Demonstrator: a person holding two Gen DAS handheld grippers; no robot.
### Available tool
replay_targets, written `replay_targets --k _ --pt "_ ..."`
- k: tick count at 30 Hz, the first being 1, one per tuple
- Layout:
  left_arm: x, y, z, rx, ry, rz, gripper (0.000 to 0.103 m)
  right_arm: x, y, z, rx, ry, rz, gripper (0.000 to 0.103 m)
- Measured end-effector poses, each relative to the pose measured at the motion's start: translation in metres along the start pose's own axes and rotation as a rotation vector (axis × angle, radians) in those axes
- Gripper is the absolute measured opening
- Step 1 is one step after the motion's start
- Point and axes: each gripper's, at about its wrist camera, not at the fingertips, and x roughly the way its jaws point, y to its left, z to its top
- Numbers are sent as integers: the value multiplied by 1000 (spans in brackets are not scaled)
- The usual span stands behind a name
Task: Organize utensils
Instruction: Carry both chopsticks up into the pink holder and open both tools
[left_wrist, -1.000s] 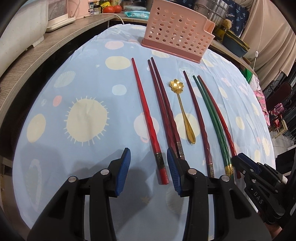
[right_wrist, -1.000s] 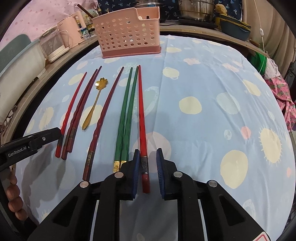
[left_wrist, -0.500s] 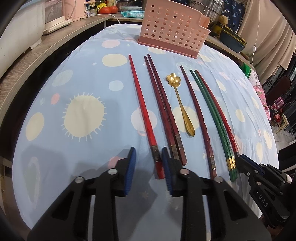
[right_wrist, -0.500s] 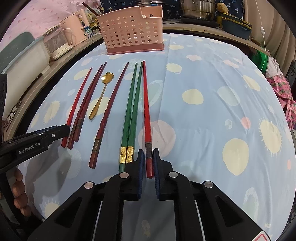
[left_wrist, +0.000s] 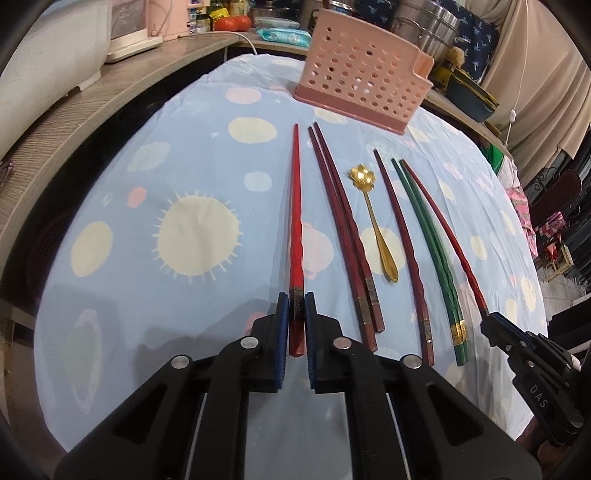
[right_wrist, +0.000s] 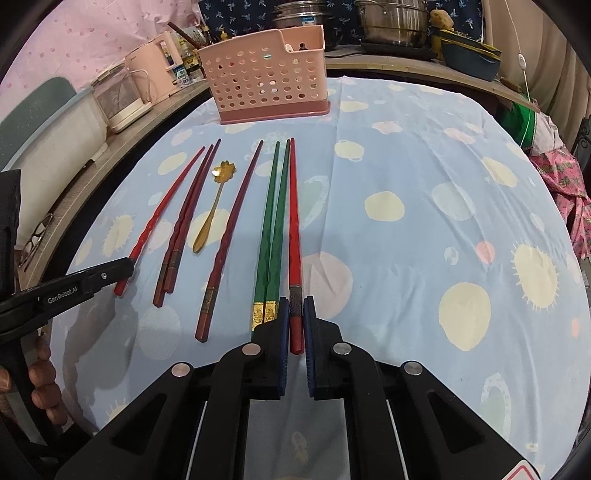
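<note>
From the left wrist, the left gripper (left_wrist: 296, 306) is clamping its fingers on the near end of the leftmost red chopstick (left_wrist: 296, 206), lying on the worktop (left_wrist: 147, 221). All the utensils, the gold spoon (left_wrist: 373, 218) among them, are lying unsorted.

From the right wrist, the right gripper (right_wrist: 296, 312) is pinching the rightmost red chopstick (right_wrist: 293, 221) beside the green pair (right_wrist: 271, 229). The pink caddy (right_wrist: 269, 85) at the far edge is showing something dark inside, too small to name.

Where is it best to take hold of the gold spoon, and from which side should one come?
Probably the gold spoon is best gripped at its thin handle near the wide tail end, coming from above. It lies flat between dark red chopsticks, so the fingers should close across its handle.
</note>
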Motion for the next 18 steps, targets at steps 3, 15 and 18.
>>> replay_targets --k 3,15,18 --pt "-11 2 5 3 -33 11 8 -11 1 8 8 -32 13 7" --pt "-58 2 47 -9 -191 -5 7 -60 -12 64 81 -192 63 7" --pt "-68 4 61 -14 -229 -3 7 -69 -16 80 94 -228 73 7"
